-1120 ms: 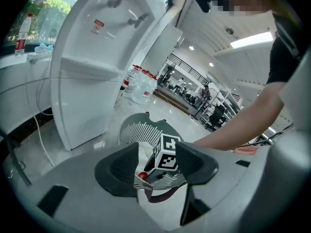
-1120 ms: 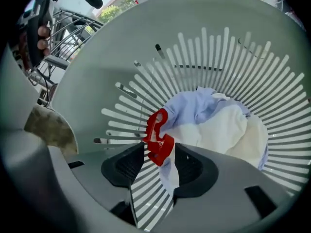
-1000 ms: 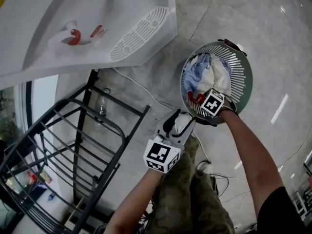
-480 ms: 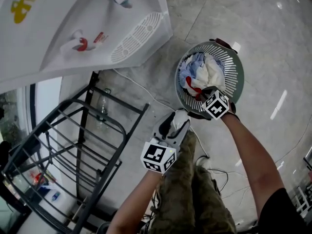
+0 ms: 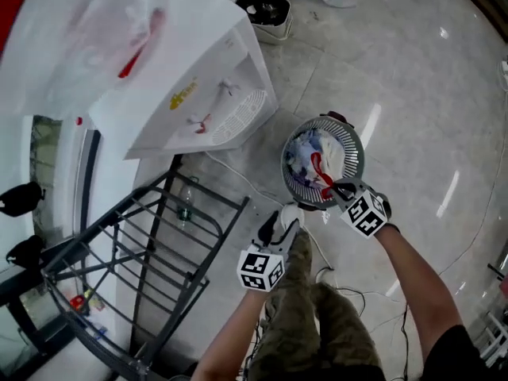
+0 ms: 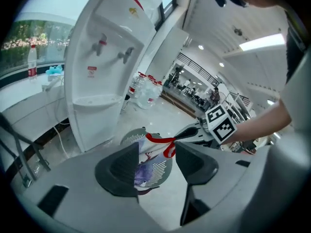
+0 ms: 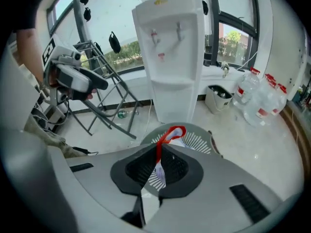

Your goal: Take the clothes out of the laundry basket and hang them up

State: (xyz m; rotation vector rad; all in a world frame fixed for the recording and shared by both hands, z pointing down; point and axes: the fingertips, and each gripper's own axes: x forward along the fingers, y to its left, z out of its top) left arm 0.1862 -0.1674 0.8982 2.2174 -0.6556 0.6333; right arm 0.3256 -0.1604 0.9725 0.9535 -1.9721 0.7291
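A round grey laundry basket stands on the floor with a heap of white and blue clothes inside. My right gripper is at the basket's near rim. Its jaws are closing, and its pads press on a garment's red strap, which rises out of the heap. The left gripper hangs open with nothing between its fingers, a short way to the basket's near left. In the left gripper view, the basket, the red strap and the right gripper show past the left gripper.
A black metal drying rack stands at the left, beside a window. A white water dispenser is behind the basket, with a small bin and water bottles further back. Cables trail on the shiny tile floor by the person's legs.
The right gripper has shut on the red strap and drawn it up out of the heap. The head view has pulled back. The left gripper has hardly moved.
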